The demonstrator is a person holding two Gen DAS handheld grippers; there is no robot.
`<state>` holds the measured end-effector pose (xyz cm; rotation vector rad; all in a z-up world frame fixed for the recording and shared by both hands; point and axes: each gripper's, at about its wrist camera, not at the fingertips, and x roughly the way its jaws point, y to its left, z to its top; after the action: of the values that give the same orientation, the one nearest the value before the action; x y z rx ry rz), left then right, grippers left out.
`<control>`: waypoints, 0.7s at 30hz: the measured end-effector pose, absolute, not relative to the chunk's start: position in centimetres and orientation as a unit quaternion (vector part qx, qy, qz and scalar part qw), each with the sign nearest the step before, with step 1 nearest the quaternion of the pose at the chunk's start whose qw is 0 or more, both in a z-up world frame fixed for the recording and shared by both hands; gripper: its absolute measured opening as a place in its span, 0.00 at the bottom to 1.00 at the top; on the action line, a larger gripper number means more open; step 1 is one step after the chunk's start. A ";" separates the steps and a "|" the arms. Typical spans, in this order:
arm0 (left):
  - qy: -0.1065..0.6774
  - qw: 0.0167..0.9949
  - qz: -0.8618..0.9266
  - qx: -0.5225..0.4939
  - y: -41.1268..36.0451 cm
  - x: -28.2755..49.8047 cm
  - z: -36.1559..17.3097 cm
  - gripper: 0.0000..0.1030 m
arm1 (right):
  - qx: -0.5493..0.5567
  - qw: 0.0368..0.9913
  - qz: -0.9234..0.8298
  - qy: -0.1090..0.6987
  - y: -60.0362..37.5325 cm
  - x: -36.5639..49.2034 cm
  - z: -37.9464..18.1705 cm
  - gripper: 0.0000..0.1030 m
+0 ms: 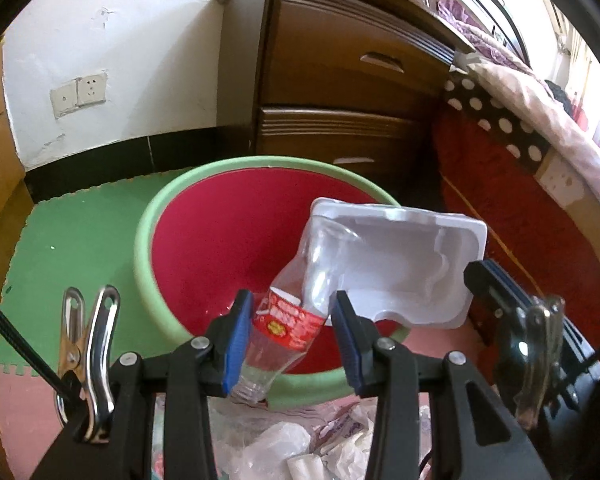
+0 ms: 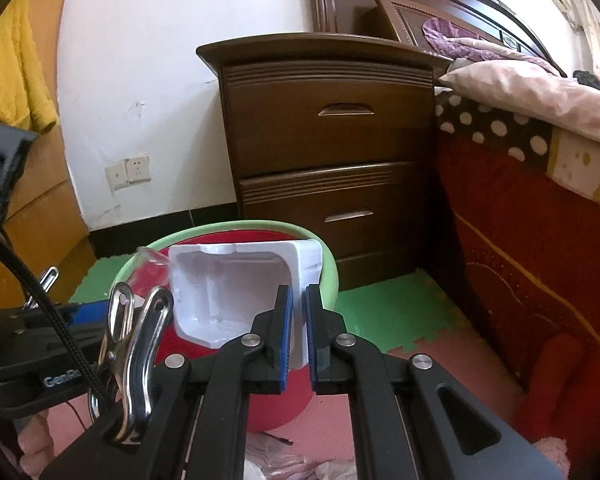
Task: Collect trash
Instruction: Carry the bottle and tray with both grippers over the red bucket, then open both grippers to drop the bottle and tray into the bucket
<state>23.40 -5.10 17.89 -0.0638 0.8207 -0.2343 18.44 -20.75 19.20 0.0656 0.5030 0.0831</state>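
We see left tongs (image 1: 290,336) gripping clear plastic bottle (image 1: 296,300) over red basin (image 1: 236,240); right tongs (image 1: 496,280) hold white foam tray (image 1: 404,256) just right.

I cannot read the red label on the clear bottle (image 1: 290,320); print too small. Its base is hidden behind my left gripper (image 1: 290,338). The bed (image 2: 540,184) runs off the right edge. Crumpled wrappers (image 1: 300,448) are cut off at bottom.

A home bedroom: wooden nightstand (image 2: 328,152) beside a quilt-covered bed (image 2: 540,184).
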 end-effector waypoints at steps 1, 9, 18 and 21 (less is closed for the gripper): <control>0.398 0.910 -0.114 -0.031 -5.1 23.5 17.7 0.41 | 0.032 0.968 0.043 0.246 -20.7 18.4 19.1 0.08; 0.392 0.913 -0.110 -0.022 -5.5 23.3 17.1 0.42 | 0.042 0.969 0.077 0.230 -20.4 18.3 18.8 0.08; 0.391 0.914 -0.102 -0.024 -5.4 23.0 17.6 0.46 | 0.057 0.972 0.093 0.210 -20.5 17.6 19.5 0.28; 0.389 0.915 -0.101 -0.026 -5.3 22.8 17.8 0.46 | 0.059 0.971 0.093 0.210 -20.7 17.5 19.4 0.28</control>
<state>22.78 -5.30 17.76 -0.0527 0.8014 -0.2088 17.51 -20.65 19.44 0.1187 0.4244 0.1873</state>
